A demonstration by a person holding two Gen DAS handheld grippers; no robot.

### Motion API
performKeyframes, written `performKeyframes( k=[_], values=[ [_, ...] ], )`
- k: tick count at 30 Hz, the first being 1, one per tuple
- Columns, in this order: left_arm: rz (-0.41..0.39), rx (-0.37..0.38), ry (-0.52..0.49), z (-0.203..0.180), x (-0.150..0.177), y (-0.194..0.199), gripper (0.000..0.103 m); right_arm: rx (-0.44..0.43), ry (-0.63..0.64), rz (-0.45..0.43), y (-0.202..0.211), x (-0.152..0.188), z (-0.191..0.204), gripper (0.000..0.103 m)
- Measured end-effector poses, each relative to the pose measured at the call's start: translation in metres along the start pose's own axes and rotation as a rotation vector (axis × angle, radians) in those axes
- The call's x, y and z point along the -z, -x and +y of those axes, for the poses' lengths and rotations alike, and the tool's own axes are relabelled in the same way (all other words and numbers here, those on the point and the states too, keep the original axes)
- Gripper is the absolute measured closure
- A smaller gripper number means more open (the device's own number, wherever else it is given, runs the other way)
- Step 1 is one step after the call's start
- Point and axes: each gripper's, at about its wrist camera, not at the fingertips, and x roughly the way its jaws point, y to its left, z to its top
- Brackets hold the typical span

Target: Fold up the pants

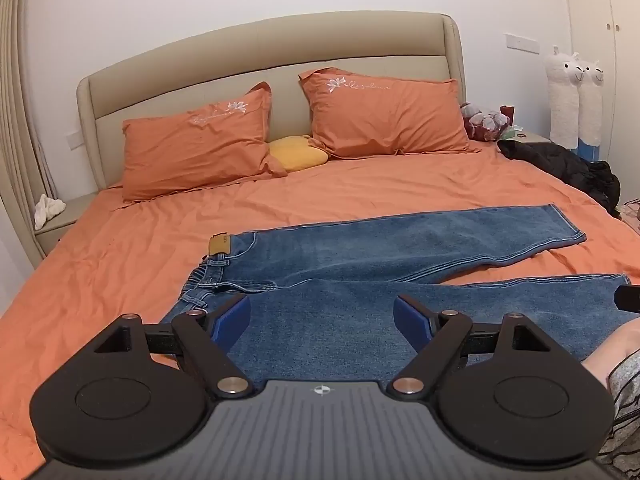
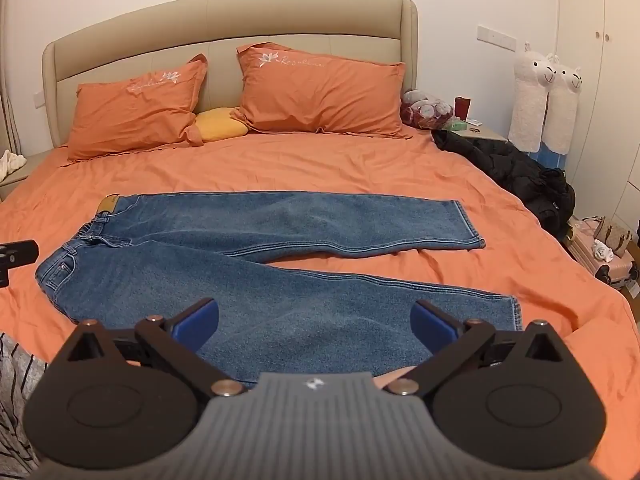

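Blue jeans [image 1: 360, 252] lie flat on the orange bed sheet [image 1: 120, 248], waistband to the left, both legs spread apart toward the right. They also show in the right wrist view [image 2: 280, 256]. My left gripper [image 1: 322, 316] is open and empty, hovering over the near leg close to the waist. My right gripper [image 2: 316, 320] is open and empty, hovering over the near leg toward its hem [image 2: 514, 312]. The tip of the left gripper [image 2: 16, 254] shows at the left edge of the right wrist view.
Two orange pillows [image 2: 140, 108] [image 2: 320, 92] and a yellow cushion [image 2: 220, 124] lean on the beige headboard [image 2: 224, 20]. A black jacket [image 2: 512, 168] lies on the bed's right edge. Llama plush toys [image 2: 544, 100] and a pink suitcase [image 2: 600, 256] stand to the right.
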Motion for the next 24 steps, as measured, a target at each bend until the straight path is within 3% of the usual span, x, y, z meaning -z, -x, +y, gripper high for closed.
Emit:
performKeyframes(
  k=[24],
  values=[
    [0.017,0.004,-0.019,-0.002,0.0047,-0.0049,0.008,0.002,-0.024,0.019,-0.0031,0.0009,-0.0034,0.005]
  ],
)
